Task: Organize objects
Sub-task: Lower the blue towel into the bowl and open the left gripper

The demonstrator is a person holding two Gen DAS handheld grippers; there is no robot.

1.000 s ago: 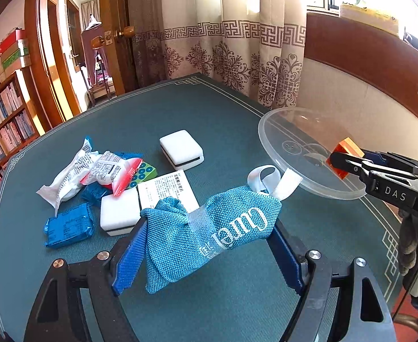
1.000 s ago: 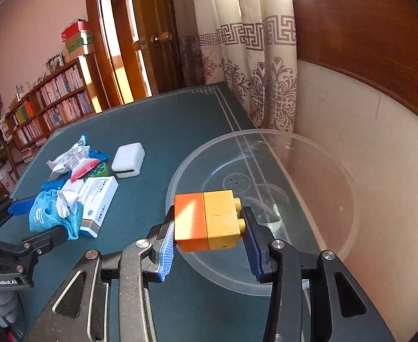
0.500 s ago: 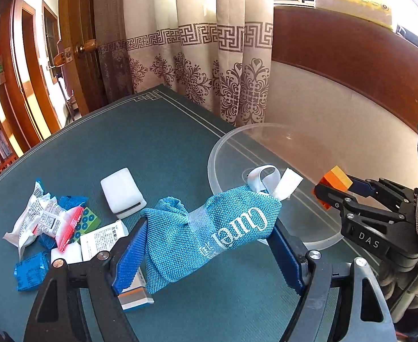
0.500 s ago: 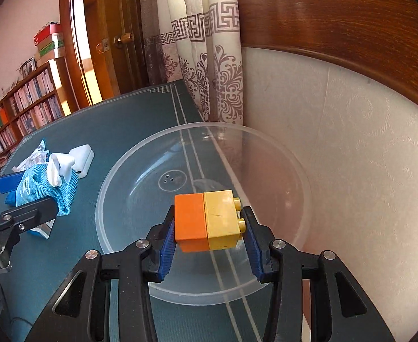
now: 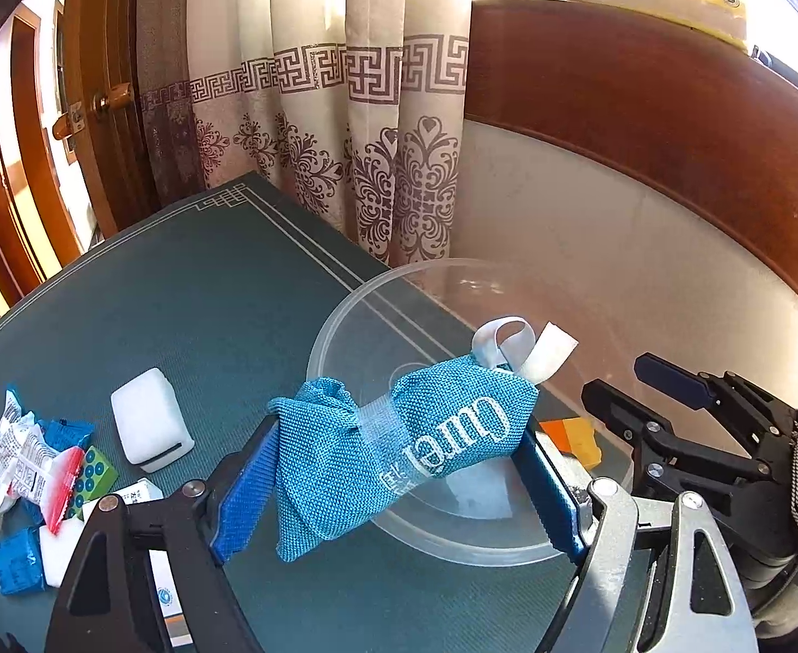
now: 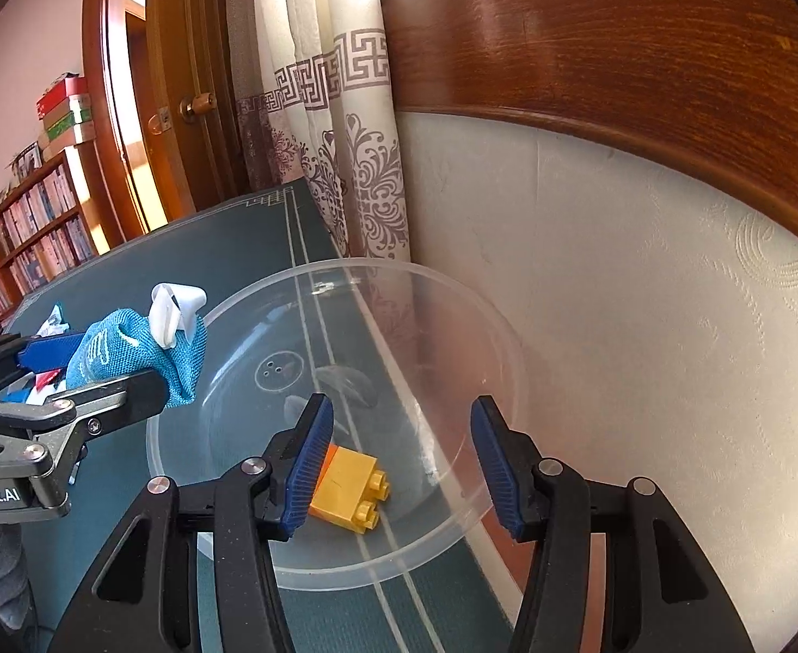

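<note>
1. Blue-padded right gripper, lower centre of the right wrist view: jaws just opened, nothing between them.
2. Orange-and-yellow toy block, just below and beyond the left pad: released, lying on the floor of the clear plastic bowl, studs toward lower right.
3. Left gripper, lower centre of the left wrist view: jaws just eased wider, still clamped on the blue mesh pouch; long axis across the pads, white ribbon end upper right, over the near rim. Likely next drop; nearer hand.
4. Loose packets and white box, left of frame, on the green table.
</note>
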